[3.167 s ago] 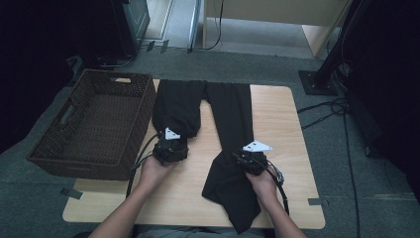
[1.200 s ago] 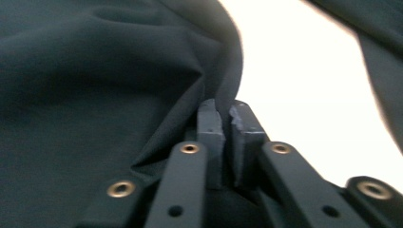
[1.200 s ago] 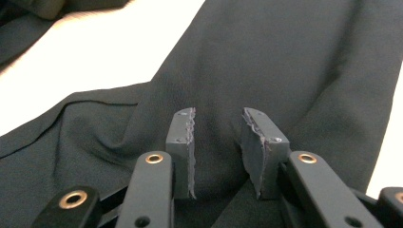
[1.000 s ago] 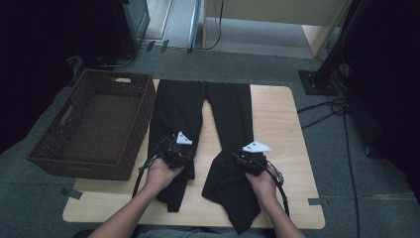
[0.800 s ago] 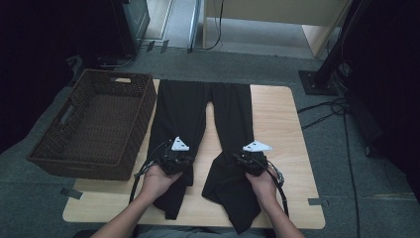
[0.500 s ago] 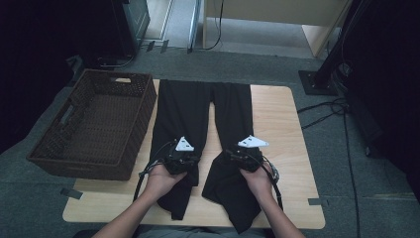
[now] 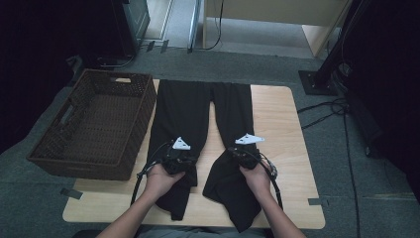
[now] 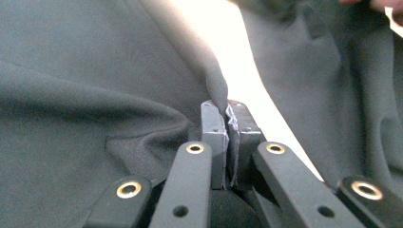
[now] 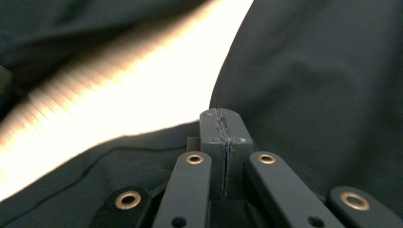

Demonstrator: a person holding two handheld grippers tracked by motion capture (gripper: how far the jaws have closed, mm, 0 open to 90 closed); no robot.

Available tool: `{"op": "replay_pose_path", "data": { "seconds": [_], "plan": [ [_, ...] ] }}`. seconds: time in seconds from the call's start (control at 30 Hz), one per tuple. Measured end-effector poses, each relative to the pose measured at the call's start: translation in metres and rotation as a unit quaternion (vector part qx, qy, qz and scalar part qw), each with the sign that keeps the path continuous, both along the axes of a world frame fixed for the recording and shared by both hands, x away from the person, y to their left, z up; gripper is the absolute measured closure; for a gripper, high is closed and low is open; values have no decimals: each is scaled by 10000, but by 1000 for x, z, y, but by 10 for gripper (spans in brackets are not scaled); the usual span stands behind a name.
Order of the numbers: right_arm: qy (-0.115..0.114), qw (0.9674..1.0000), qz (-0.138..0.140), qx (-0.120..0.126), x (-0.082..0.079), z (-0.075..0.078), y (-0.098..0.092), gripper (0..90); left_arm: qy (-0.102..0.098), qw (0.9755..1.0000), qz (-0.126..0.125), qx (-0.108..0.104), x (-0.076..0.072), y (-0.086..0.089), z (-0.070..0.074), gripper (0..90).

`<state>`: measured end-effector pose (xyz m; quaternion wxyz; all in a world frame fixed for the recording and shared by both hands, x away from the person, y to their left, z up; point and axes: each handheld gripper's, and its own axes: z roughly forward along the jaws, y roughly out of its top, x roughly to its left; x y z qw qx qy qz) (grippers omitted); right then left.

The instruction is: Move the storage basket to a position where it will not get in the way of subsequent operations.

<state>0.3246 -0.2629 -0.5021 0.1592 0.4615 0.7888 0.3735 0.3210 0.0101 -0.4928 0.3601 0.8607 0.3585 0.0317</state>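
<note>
The black trousers [image 7: 198, 106] lie flat across the centre of the tabletop [image 7: 277, 114]. At lower centre, the left gripper [image 7: 174, 159] is clamped on a fold of one leg. The right gripper [image 7: 242, 153], its jaws just closed, rests pressed together on the other leg.

no readable text, label or number — not on any surface

Black trousers [image 7: 205, 119] lie flat, legs stretched ahead of both pairs of jaws. A fold of the inner edge is pinched in the left jaws; the other leg's inner edge lies at the closed right jaws.
</note>
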Motion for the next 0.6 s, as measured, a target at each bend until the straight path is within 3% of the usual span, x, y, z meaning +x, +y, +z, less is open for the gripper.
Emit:
{"op": "replay_pose_path", "data": {
  "seconds": [0.07, 0.1, 0.2, 0.23, 0.27, 0.37, 0.43, 0.47, 0.6],
  "plan": [
    [-14, 9999, -120, 53, -2, 4, -9, 873, 15, 10000, 12, 33, 0, 0, -2, 874],
    [-58, 9995, -286, -118, -2, 4, -20, 826, 25, 10000, 10, 35, 1, 0, -2, 873],
    [-32, 9986, -420, -316, -3, 2, -28, 757, 21, 10000, 2, 35, 1, 0, -1, 873],
    [-64, 9989, -442, -103, -6, 6, -30, 739, 31, 10000, 8, 30, 1, 0, -1, 873],
    [-64, 9989, -442, -103, -6, 6, -30, 739, 31, 10000, 8, 30, 1, 0, -1, 872],
    [-257, 9995, -200, 46, -16, 16, -12, 711, 60, 10000, 13, 36, 1, -1, -2, 872],
    [-261, 9995, -133, 98, -18, 17, -6, 706, 60, 10000, 13, 40, 1, -1, -2, 872],
    [-190, 9997, 0, 124, -19, 14, 4, 700, 62, 10000, 11, 37, 1, -1, -2, 872],
    [-44, 10000, -23, -35, -18, 2, 14, 663, 64, 10000, 29, 8, 1, 0, -2, 872]
  ]
}}
